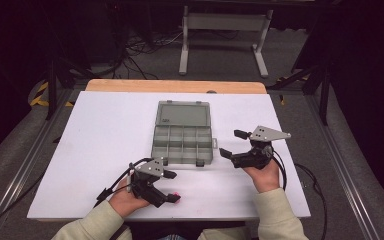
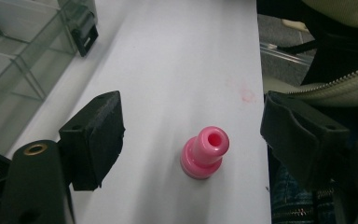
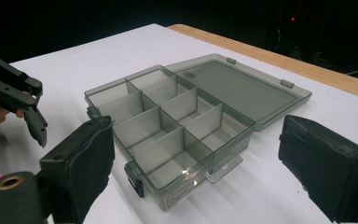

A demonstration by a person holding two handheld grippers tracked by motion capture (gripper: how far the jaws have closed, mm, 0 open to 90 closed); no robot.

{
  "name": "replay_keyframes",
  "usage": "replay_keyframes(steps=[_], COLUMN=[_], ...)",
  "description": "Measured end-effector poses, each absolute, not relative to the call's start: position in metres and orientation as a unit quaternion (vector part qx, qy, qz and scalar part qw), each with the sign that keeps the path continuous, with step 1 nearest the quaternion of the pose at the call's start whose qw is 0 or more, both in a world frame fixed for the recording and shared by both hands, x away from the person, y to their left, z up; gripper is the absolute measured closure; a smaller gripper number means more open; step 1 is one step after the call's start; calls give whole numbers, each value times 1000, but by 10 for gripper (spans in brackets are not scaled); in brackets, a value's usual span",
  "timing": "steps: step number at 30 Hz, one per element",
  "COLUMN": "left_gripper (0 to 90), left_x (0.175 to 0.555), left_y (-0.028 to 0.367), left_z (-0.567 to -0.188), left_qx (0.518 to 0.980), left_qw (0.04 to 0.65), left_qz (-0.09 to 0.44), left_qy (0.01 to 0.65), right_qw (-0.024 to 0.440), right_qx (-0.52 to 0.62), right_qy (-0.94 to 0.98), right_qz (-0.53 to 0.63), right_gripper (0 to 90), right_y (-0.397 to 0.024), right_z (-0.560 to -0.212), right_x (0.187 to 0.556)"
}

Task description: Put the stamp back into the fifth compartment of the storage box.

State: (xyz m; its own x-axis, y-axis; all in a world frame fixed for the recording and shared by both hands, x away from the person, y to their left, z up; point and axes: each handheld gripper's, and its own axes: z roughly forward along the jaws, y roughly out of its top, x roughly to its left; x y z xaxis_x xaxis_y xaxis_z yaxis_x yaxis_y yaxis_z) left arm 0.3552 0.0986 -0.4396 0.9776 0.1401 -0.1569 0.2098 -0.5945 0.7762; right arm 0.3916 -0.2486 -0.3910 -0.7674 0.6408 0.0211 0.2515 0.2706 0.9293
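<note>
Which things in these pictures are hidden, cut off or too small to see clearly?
- Pink piece: in the high view it is a tiny spot partly behind the left tool; its shape is lost there.
- Organizer box: in the left gripper view the top-left edge cuts it off.
- Writing on the box lid: too small to read in the high view.

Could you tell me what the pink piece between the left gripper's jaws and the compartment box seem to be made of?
Pink piece: probably moulded plastic, smooth with a soft sheen. Compartment box: likely smoky clear plastic, glossy; the table shows through its walls.
</note>
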Motion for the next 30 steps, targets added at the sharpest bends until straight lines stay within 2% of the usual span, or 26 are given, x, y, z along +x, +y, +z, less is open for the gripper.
replay_keyframes(steps=[16, 30], left_gripper=[331, 520], left_x=[350, 347], left_y=[87, 83], left_z=[-450, -454], left_qx=[917, 931], left_qw=[390, 359], left_qz=[-40, -21], left_qy=[73, 59], right_qw=[174, 168], right_qx=[286, 284], right_qy=[778, 780], right_qz=[531, 532], right_gripper=[114, 116], right_y=[-246, -246], right_z=[-394, -395], right_x=[393, 393])
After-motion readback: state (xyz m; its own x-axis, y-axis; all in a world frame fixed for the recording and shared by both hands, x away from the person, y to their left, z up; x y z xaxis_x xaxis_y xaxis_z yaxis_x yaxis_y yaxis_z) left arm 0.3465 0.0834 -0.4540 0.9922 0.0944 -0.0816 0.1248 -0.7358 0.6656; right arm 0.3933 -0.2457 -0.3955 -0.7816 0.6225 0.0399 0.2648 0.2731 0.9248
